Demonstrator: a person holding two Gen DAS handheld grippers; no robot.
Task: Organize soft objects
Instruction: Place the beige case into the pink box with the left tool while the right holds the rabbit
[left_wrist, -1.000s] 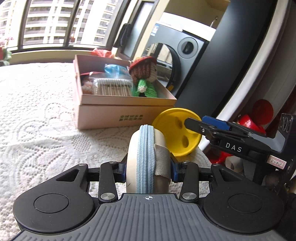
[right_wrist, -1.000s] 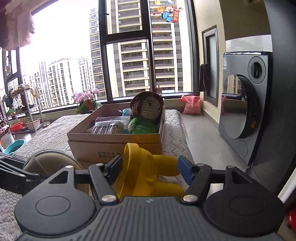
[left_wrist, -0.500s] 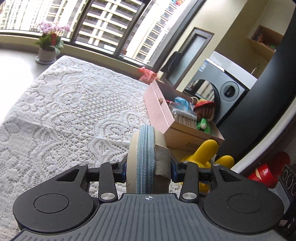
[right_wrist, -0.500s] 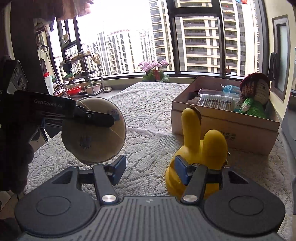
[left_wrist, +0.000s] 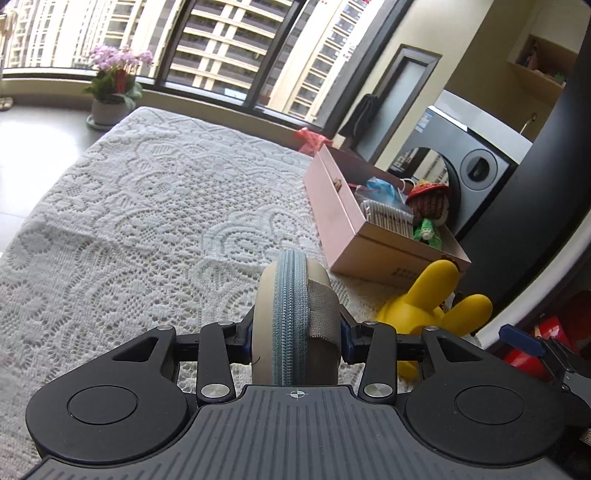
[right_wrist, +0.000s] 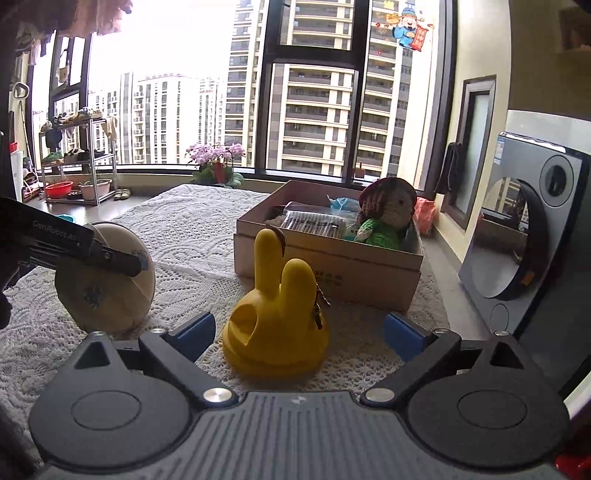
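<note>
Round zippered pouch (left_wrist: 295, 317), beige with a blue-grey zip around its rim, held on edge between the left gripper (left_wrist: 295, 332) fingers, which press its two flat faces; pouch hangs just above the lace tablecloth (left_wrist: 147, 206), toward the table's near edge. It looks light and padded, likely to squash under grip, so the flat faces are the sound hold; the zip ridge would probably slip. Yellow rabbit-eared toy (right_wrist: 275, 321) stands upright on the cloth near the table's right edge, between the spread fingers of the right gripper (right_wrist: 299, 332), which is wide open and touches nothing. The toy looks smooth and rubbery, probably light; its broad base seems the surest place to close on, the ears being tapered. Beyond it, the pink cardboard box (right_wrist: 332, 273) sits by the far right corner, already holding a crocheted doll (right_wrist: 384, 218) and plastic packets (right_wrist: 314, 223).
</note>
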